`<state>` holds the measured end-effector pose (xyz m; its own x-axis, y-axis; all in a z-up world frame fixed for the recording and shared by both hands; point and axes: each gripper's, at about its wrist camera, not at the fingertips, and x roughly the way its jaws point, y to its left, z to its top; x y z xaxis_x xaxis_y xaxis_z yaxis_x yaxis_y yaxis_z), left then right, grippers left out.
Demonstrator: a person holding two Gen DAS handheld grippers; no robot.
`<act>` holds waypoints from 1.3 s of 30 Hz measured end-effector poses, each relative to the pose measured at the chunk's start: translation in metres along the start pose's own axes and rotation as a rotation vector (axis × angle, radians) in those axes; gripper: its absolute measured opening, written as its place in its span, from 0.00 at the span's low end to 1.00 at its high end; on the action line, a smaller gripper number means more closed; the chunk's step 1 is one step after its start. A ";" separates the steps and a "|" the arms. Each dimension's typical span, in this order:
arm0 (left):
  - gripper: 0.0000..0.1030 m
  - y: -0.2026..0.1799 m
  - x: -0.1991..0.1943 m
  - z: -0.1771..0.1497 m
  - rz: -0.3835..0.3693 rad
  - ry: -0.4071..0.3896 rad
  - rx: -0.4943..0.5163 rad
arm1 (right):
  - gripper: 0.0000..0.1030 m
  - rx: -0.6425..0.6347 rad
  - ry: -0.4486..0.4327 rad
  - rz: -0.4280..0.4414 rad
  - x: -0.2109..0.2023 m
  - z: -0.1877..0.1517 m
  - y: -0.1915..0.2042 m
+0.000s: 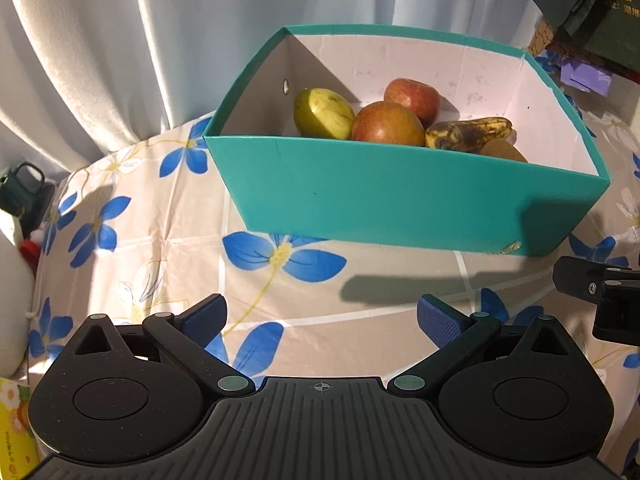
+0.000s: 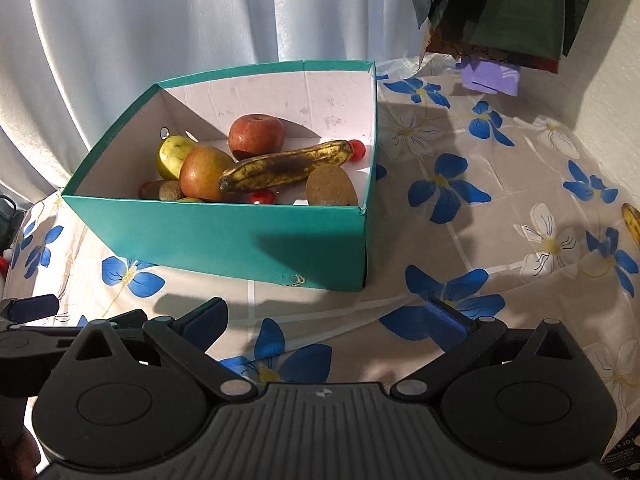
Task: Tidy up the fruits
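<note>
Holding the fruit: one teal box [image 2: 224, 236], open-topped, standing on the table.

Contents, right wrist view: two reddish apples [image 2: 256, 136], one green-yellow fruit [image 2: 172, 154], one spotted banana [image 2: 286, 166] lying across the pile, one large kiwi [image 2: 331, 187] by the near wall, a smaller kiwi [image 2: 170, 191], small red fruits [image 2: 357, 149]. The near wall cuts off the lower fruit; the kind of the small red ones cannot be made out.

Outside the box: a second banana [image 2: 632, 224], mostly cropped by the right edge.

Tongs: left gripper [image 1: 322, 318] and right gripper [image 2: 326, 322], both spread wide, nothing between the pads, over the cloth in front of the box.

Surface: beige tablecloth [image 2: 500, 184] with blue and white flowers. Behind: pale curtain [image 2: 160, 12]. Far right: dark green bags [image 2: 520, 4] with partly legible print, over a purple item [image 2: 490, 76].
</note>
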<state>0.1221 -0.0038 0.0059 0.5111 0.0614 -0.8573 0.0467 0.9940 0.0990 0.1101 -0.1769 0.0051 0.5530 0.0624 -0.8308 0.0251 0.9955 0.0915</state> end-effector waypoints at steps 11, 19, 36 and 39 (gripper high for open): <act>1.00 -0.004 0.001 0.017 0.024 0.099 0.023 | 1.00 -0.059 0.037 -0.032 0.001 0.007 0.012; 1.00 0.011 0.011 0.032 -0.015 0.158 -0.051 | 1.00 -0.084 0.061 -0.071 0.006 0.023 0.021; 1.00 0.006 0.036 0.064 0.059 0.222 0.018 | 1.00 -0.039 0.209 -0.066 0.042 0.057 0.023; 1.00 0.006 0.040 0.067 0.065 0.226 0.017 | 1.00 -0.054 0.229 -0.076 0.050 0.060 0.026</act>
<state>0.2001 -0.0011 0.0058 0.3084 0.1458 -0.9400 0.0350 0.9858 0.1644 0.1887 -0.1525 -0.0013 0.3481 -0.0047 -0.9374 0.0114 0.9999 -0.0008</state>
